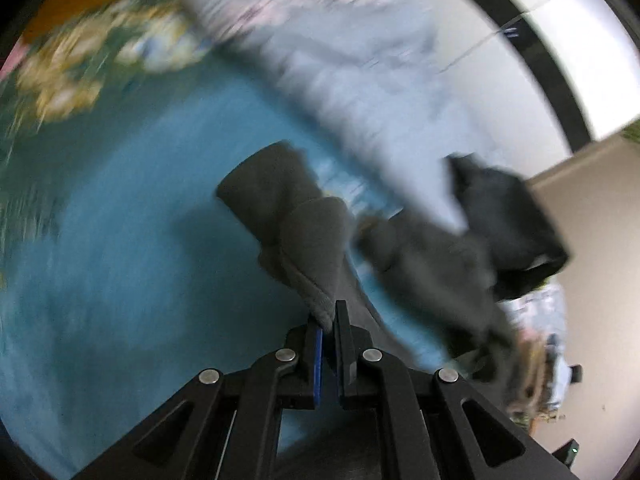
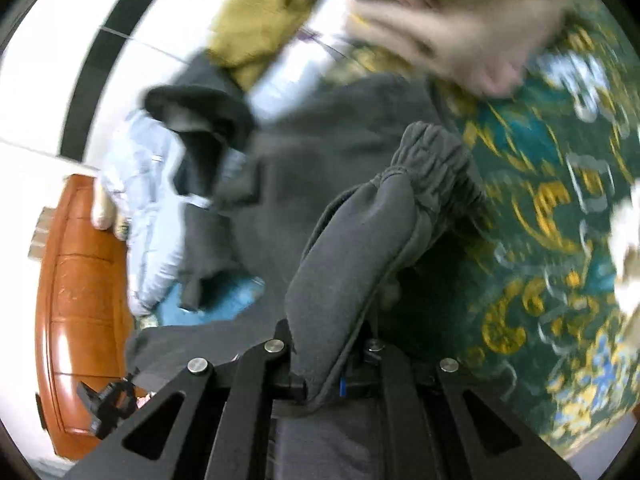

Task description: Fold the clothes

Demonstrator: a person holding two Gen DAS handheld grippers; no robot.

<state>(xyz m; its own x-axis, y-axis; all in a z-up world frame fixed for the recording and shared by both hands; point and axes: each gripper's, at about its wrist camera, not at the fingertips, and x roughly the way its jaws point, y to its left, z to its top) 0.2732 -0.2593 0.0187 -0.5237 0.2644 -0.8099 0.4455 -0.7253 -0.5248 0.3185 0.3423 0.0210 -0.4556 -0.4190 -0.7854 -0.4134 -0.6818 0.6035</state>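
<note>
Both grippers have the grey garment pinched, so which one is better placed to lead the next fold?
Probably the right gripper: it clamps a thick bunch of the grey garment at its elastic cuff. The left gripper pinches only a thin edge.

Right tongs (image 2: 336,364) clamped on a grey garment's (image 2: 360,240) elastic cuff, olive cloth (image 2: 256,28) at 11 o'clock, patterned teal bedspread (image 2: 560,240) at 3.

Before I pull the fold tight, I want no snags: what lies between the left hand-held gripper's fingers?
A hem of the dark grey garment, pinched in the left hand-held gripper; left wrist view.
</note>
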